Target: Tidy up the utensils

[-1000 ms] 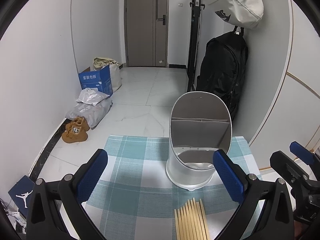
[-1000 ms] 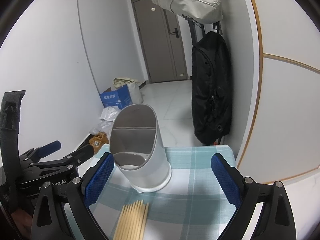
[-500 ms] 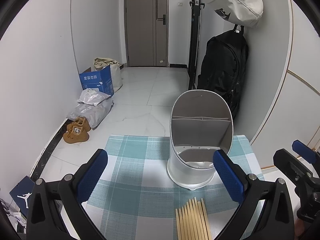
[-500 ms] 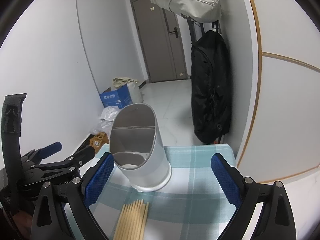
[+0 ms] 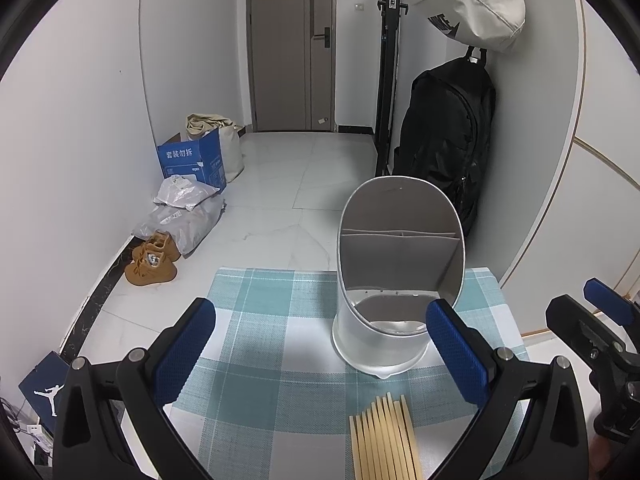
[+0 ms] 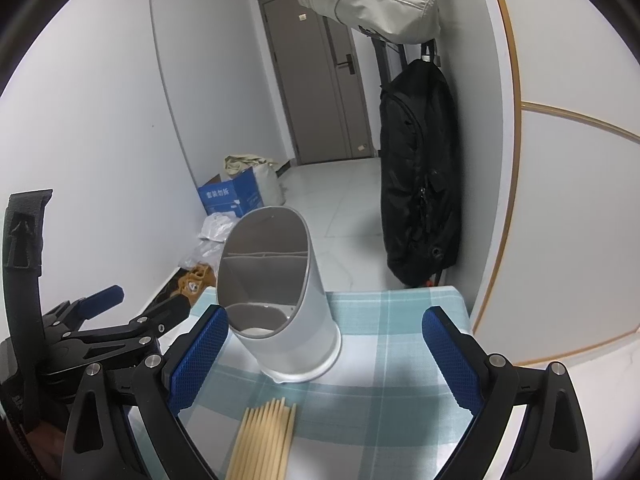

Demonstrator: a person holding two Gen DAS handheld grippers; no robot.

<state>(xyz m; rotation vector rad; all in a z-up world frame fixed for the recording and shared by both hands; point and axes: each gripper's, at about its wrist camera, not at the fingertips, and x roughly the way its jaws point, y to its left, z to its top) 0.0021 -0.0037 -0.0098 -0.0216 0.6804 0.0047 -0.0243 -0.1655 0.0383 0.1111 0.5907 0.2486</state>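
A grey oval utensil holder [image 5: 400, 276] with inner dividers stands upright on the teal checked cloth [image 5: 264, 312]; it looks empty. A bundle of pale wooden chopsticks [image 5: 386, 440] lies flat on the cloth just in front of it. My left gripper [image 5: 320, 344] hovers open above the near part of the cloth, nothing between its blue pads. In the right wrist view the holder [image 6: 280, 300] is left of centre, the chopsticks [image 6: 264, 436] lie at the bottom, and my right gripper [image 6: 324, 352] is open and empty. The left gripper [image 6: 132, 308] shows at the left of that view.
The cloth covers a small table whose far edge [image 5: 280, 270] drops to a white tiled floor. A black backpack [image 5: 444, 144] and a pale bag [image 5: 472, 4] hang on the right wall. A blue box [image 5: 192, 160], bags and brown shoes [image 5: 152, 260] line the left wall.
Both grippers have drifted slightly; the holder and chopsticks stay where they were. Both grippers remain open.
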